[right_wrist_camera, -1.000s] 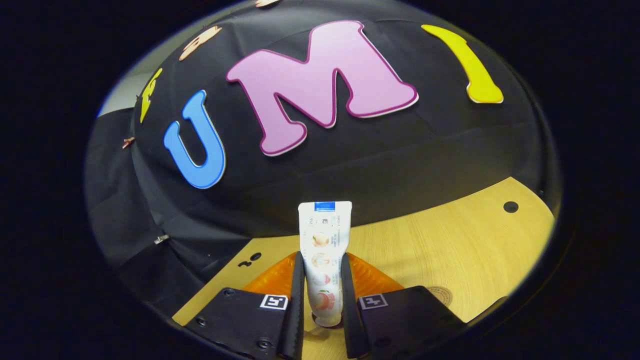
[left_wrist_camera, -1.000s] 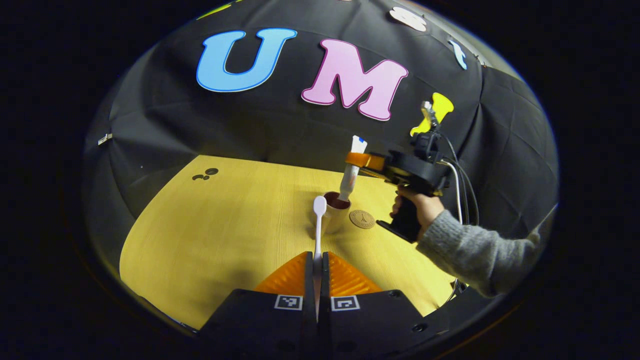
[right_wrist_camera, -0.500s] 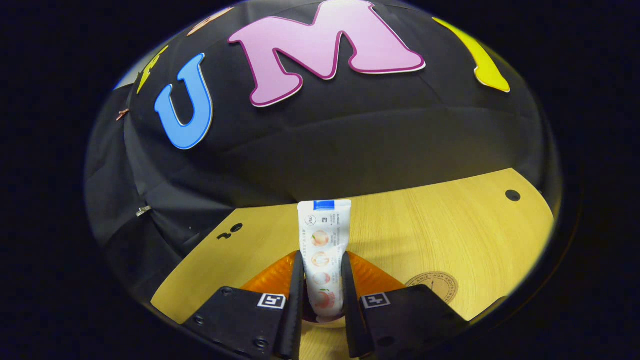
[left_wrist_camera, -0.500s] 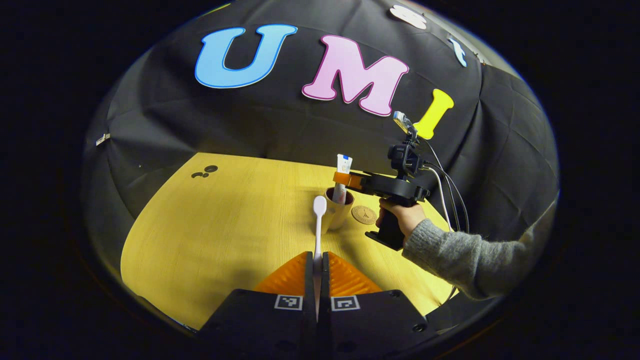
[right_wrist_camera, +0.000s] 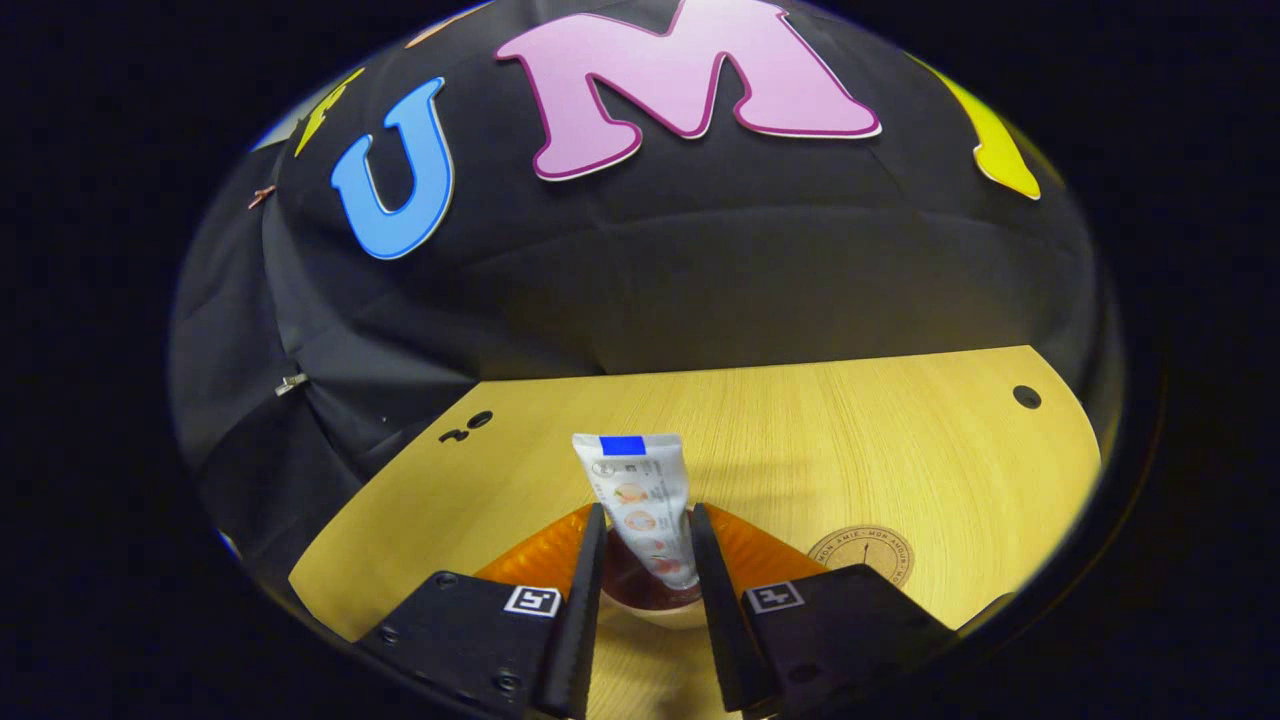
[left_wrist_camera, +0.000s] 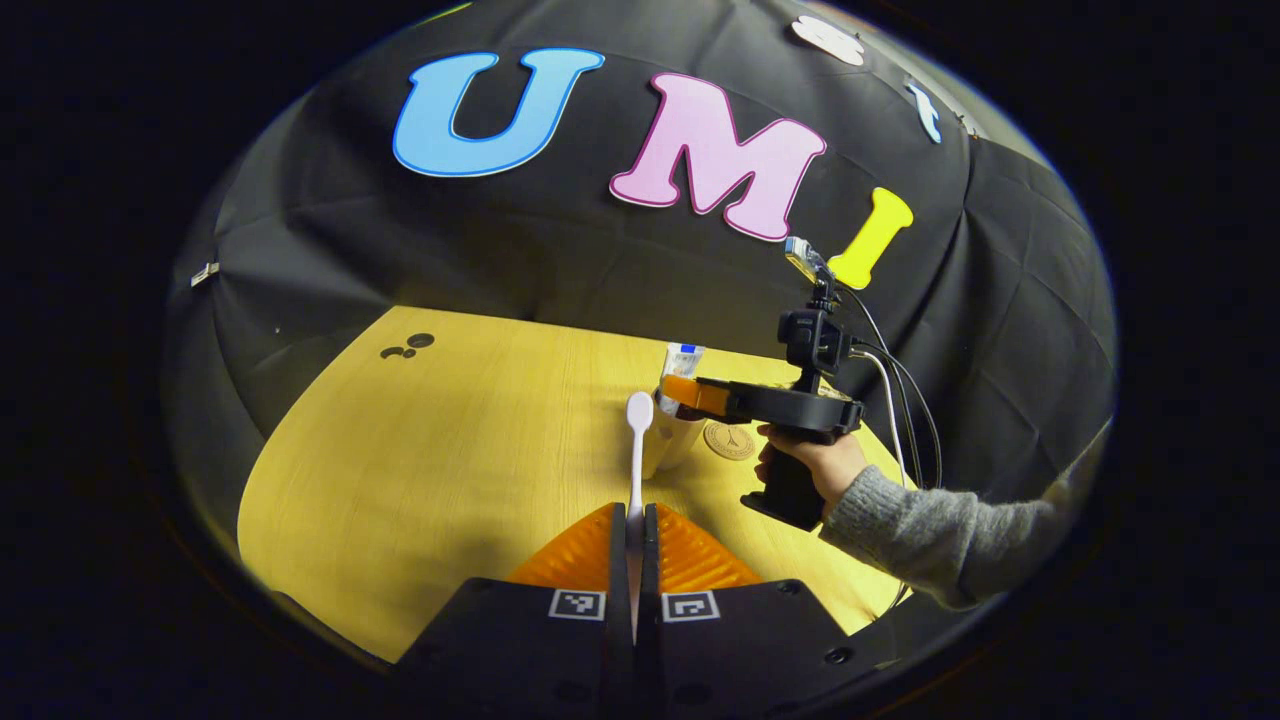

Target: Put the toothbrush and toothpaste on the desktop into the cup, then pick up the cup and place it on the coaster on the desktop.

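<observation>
**Toothpaste going into cup, toothbrush waiting**

With its fingers together on the handle, the left gripper (left_wrist_camera: 636, 545) clamps the toothbrush (left_wrist_camera: 638, 440) nearest the camera, head pointing up and away, above the desktop (left_wrist_camera: 430, 470). Brush looks light, stiff and thin; a grip low on the handle suits a head-up drop, though it could pivot between the pads.

Farther off, the cup (right_wrist_camera: 650, 600) stands on the desktop with the toothpaste (right_wrist_camera: 640, 505) upright inside it, tilted a little left. The right gripper (right_wrist_camera: 645, 560) sits just over the rim, fingers on either side of the tube; they look slightly parted, but I cannot tell if they press it. Tube is soft and squashy, best held mid-body, gently.

Just right of the cup lies the coaster (right_wrist_camera: 868, 553), bare. The cup seems rigid and smooth; take it across the rim or wall.
</observation>
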Tool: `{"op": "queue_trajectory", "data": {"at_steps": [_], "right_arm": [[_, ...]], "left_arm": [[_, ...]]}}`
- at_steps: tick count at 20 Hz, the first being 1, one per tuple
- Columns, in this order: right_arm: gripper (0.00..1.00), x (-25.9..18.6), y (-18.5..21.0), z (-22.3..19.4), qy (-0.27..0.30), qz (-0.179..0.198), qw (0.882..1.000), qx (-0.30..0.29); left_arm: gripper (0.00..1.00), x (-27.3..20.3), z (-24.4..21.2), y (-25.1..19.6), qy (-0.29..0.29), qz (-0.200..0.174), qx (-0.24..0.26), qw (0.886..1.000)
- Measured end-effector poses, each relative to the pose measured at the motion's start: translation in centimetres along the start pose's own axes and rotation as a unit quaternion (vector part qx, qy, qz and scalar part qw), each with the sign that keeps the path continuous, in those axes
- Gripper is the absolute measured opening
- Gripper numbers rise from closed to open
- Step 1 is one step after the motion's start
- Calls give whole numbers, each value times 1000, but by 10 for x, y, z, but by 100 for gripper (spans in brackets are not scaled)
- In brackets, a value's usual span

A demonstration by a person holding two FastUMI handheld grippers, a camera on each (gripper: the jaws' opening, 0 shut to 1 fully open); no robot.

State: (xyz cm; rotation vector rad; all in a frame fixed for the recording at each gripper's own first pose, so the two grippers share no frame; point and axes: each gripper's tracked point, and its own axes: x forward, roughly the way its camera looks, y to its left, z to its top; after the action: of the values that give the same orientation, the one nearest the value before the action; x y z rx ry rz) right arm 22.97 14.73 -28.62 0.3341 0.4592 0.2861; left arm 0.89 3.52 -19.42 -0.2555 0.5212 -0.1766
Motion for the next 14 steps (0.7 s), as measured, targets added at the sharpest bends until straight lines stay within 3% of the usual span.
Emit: {"op": "queue_trajectory", "data": {"at_steps": [1,3,4,5,8,11,14], "right_arm": [[53,-6,-3,5,-2,-2,1000,8],[54,-21,-9,19,-8,-3,1000,24],[44,-33,-12,26,-13,-3,999,31],[54,-46,-16,33,-16,-4,999,37],[54,-88,-25,31,-8,-6,999,51],[54,-141,-32,0,26,-10,997,67],[54,-187,-53,-41,61,-38,995,68]], "left_arm": [[6,3,5,-2,-3,-4,1,1000],[6,11,17,-12,-12,-16,0,1000],[6,17,24,-17,-18,-23,-1,1000],[6,24,33,-23,-27,-32,-2,999],[7,47,64,-44,-60,-60,-6,996],[6,80,106,-68,-109,-91,-9,990],[6,109,132,-82,-145,-110,0,983]]}}
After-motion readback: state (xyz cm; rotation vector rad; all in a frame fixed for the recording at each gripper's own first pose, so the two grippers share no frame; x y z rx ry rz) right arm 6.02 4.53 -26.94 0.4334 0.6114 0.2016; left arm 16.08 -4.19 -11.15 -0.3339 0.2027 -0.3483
